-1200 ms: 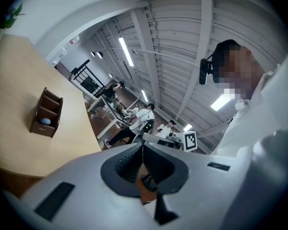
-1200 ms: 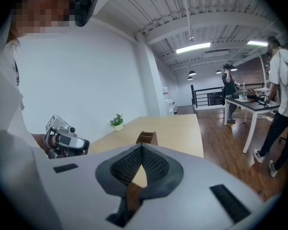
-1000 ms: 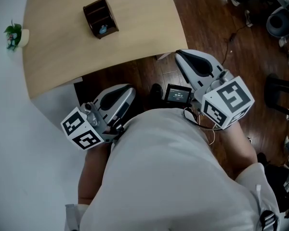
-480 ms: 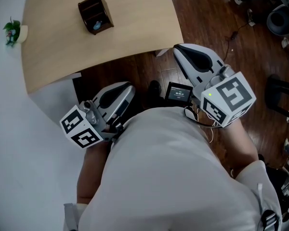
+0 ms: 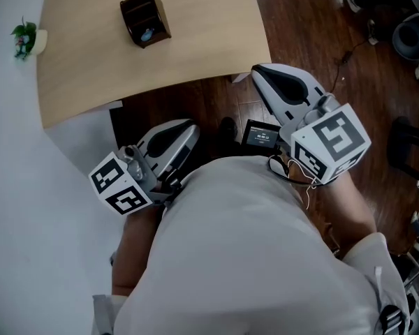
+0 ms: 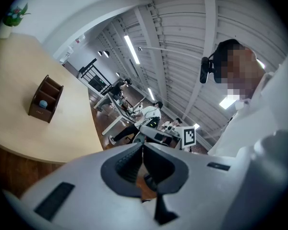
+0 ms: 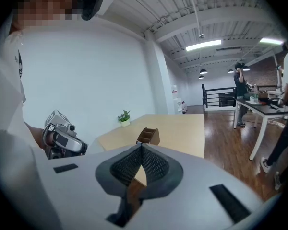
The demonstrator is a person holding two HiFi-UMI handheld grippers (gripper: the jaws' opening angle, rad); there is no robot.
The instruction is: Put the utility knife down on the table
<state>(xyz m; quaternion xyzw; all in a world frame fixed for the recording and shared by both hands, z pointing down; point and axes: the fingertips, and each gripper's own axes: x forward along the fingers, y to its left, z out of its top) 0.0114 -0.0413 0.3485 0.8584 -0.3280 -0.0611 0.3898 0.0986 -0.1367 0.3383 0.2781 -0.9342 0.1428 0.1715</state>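
A light wooden table (image 5: 195,47) stands ahead of me. On it is a small brown organiser box (image 5: 145,17) (image 6: 44,99) (image 7: 148,136) with a blue item inside; I cannot tell if that is the utility knife. My left gripper (image 5: 188,130) (image 6: 143,146) is short of the table's near edge, over the dark floor, shut with nothing between its pads. My right gripper (image 5: 260,75) (image 7: 141,148) hovers just off the table's near right corner, also shut and empty. Both point toward the table.
A small potted plant (image 5: 26,39) (image 7: 124,117) stands off the table's far left side. A small screen device (image 5: 260,137) sits by my waist. Dark wood floor (image 5: 314,40) lies to the right, and other people and desks (image 7: 259,104) are further off.
The head camera has shifted a little, so the table and box drift slightly in view. Both grippers stay shut and in about the same places.
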